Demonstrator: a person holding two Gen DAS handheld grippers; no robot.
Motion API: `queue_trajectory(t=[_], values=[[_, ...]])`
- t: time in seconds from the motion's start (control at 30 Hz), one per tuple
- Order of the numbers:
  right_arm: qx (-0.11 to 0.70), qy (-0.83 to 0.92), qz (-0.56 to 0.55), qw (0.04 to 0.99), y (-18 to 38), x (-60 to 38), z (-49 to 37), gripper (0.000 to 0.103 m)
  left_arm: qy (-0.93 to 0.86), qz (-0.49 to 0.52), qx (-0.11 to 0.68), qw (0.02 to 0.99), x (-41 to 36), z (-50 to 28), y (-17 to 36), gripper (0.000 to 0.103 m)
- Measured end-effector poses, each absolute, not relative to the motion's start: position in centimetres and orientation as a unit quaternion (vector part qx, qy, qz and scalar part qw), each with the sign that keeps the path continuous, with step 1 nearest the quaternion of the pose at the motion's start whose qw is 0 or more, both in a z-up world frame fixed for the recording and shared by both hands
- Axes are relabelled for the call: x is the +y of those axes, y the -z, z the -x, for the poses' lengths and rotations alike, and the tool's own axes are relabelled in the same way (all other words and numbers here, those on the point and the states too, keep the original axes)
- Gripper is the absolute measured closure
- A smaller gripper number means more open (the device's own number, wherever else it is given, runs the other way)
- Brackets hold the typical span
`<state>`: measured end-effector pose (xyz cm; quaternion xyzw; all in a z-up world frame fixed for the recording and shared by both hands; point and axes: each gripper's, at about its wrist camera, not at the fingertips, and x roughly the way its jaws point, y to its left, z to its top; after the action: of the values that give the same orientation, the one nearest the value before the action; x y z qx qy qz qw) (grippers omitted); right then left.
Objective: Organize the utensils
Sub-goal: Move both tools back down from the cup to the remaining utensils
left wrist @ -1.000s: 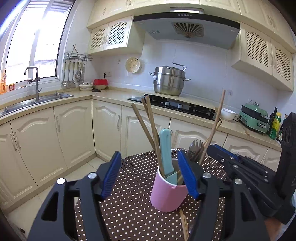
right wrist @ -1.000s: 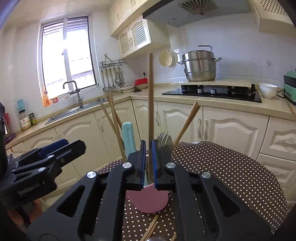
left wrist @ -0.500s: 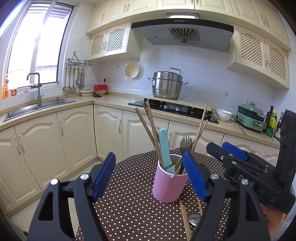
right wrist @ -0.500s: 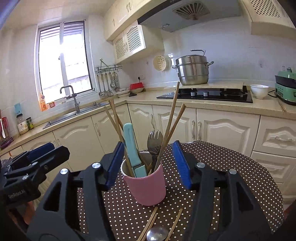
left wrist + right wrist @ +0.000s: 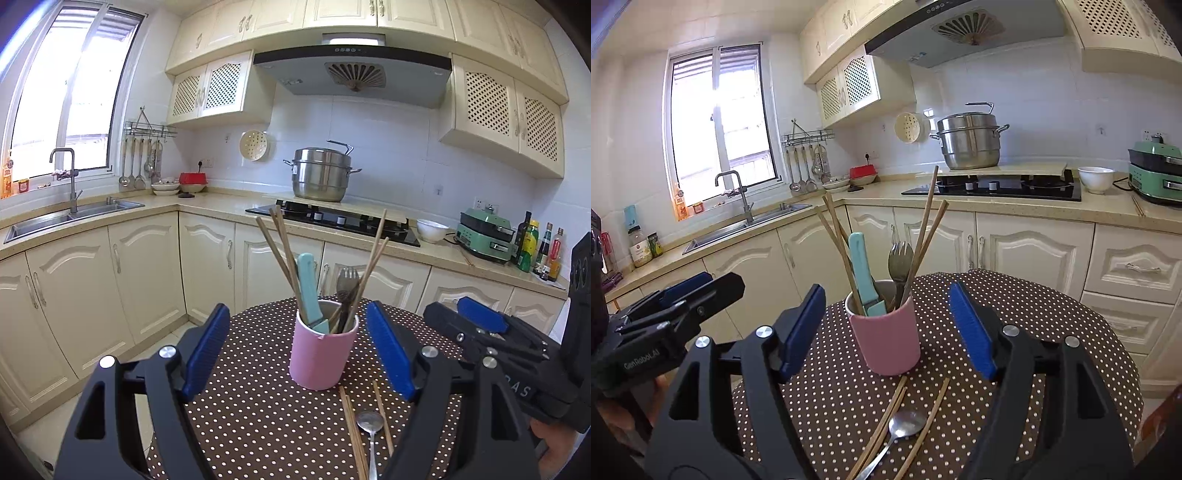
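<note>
The left gripper (image 5: 297,349) stands spread wide with nothing between its blue pads; the pink cup (image 5: 322,353) sits on the dotted tablecloth (image 5: 251,413) just ahead of the gap, centred between the two fingers and touching neither. The right gripper (image 5: 886,332) has just been opening, the widening carrying on through the last half second, and it too stands spread and empty, the same cup ahead of it and between its fingers, clear of both pads. Upright in the cup lean wooden chopsticks (image 5: 925,236), a teal-handled utensil (image 5: 862,271) and a metal fork (image 5: 900,258), all rising above the fingertips of either claw. Nearer than the cup, low between the right gripper's fingers, lie loose chopsticks (image 5: 886,417) and a metal spoon (image 5: 905,424) flat on the cloth, the spoon's bowl lying between the sticks. From the left wrist view the right gripper appears to the right of the cup, well clear of it.
</note>
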<state>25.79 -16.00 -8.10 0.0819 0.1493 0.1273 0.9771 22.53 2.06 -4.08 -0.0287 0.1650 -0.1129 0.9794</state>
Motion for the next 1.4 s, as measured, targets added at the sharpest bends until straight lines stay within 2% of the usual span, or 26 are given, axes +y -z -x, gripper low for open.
queue_trajectory(t=[0.2,0.3,0.5,0.97,1.4], values=[[0.159,-0.12,-0.089,0.976,8.5,-17.0,-23.7,0.029,0.127,0.018,0.174,0.976,1.1,-21.2,4.2,0.027],[0.166,-0.113,-0.087,0.976,9.0,-17.4,-22.9,0.028,0.147,0.011,0.198,0.969,0.5,-20.9,4.5,0.021],[0.19,-0.097,-0.101,0.972,10.3,-18.7,-22.2,0.028,0.176,0.012,0.244,0.953,-0.5,-21.1,6.1,0.021],[0.255,-0.089,-0.112,0.956,14.3,-20.3,-22.8,0.026,0.206,0.072,0.447,0.868,-1.4,-26.0,14.4,0.02],[0.306,-0.076,-0.107,0.943,18.6,-20.7,-24.5,0.026,0.139,-0.02,0.484,0.864,-4.1,-28.0,19.2,0.02]])
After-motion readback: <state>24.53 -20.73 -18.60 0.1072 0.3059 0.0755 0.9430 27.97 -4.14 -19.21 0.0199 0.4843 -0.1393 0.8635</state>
